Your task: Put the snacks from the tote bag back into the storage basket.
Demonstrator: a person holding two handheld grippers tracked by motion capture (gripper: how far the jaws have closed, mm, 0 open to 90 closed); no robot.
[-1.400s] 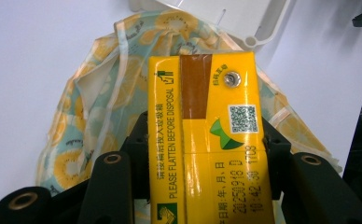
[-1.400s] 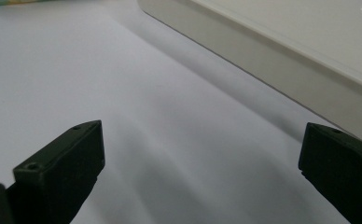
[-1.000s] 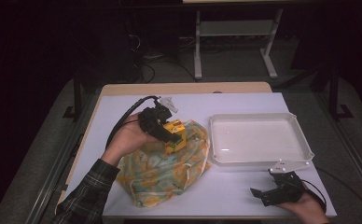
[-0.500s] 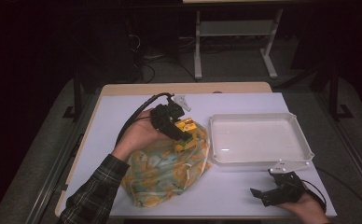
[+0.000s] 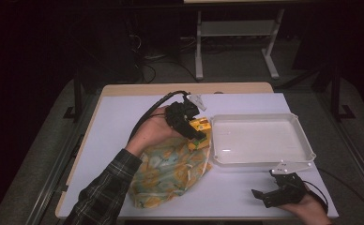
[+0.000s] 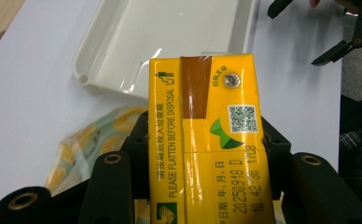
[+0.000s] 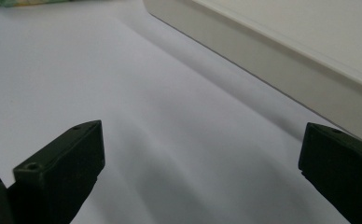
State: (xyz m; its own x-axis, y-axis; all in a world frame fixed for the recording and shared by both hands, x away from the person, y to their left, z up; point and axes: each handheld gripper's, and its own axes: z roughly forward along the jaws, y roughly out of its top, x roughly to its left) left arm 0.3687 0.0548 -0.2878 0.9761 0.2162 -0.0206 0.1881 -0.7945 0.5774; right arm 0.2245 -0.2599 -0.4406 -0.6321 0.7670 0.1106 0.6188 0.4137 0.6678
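Now the white table (image 5: 124, 117) is carrying the white tray (image 5: 307, 154) and the patterned bag (image 5: 170, 173), and the left gripper (image 5: 194, 136), closed on the yellow carton (image 6: 207, 140), has travelled from the bag to the tray's edge, probably for placing. The left gripper view is revealing its printed label, while the right gripper (image 5: 269, 197) is resting wide open, empty.

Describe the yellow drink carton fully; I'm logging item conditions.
The yellow drink carton, a small glossy paperboard box, has a brown stripe, foil-sealed straw hole, QR code, green logo, printed date and "PLEASE FLATTEN BEFORE DISPOSAL". Undented, it sits clamped at its sides in the left gripper, above the patterned bag's edge, near the white tray's left rim.
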